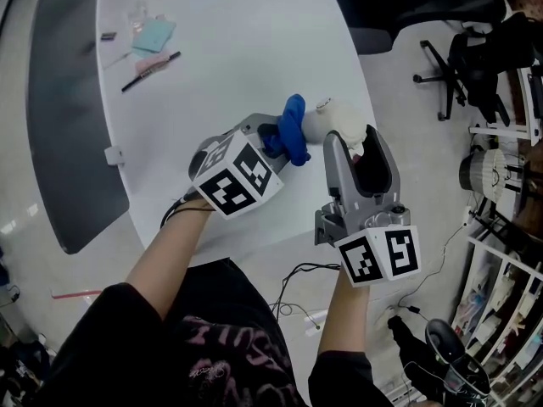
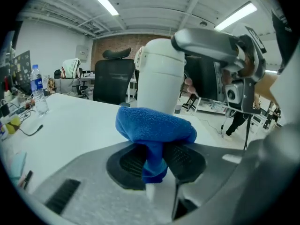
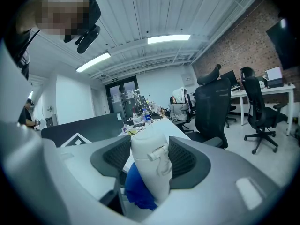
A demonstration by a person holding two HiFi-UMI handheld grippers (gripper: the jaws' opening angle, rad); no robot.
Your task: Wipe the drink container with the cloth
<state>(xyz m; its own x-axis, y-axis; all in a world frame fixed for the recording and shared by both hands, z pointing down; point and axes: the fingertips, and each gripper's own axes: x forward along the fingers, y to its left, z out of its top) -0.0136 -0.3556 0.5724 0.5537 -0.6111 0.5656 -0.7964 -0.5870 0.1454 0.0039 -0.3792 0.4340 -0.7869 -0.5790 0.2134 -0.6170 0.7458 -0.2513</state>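
Table [image 1: 246,66] bare past the drink container [image 1: 335,119]; stationery [image 1: 153,45] far left

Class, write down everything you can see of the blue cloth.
The blue cloth is a soft, fuzzy fabric, microfibre by the look, bunched into a thick wad. The left gripper is shut on its lower fold, so the wad bulges above the pads. It is held over the white table and lies against the side of the white drink container, which the right gripper clamps.
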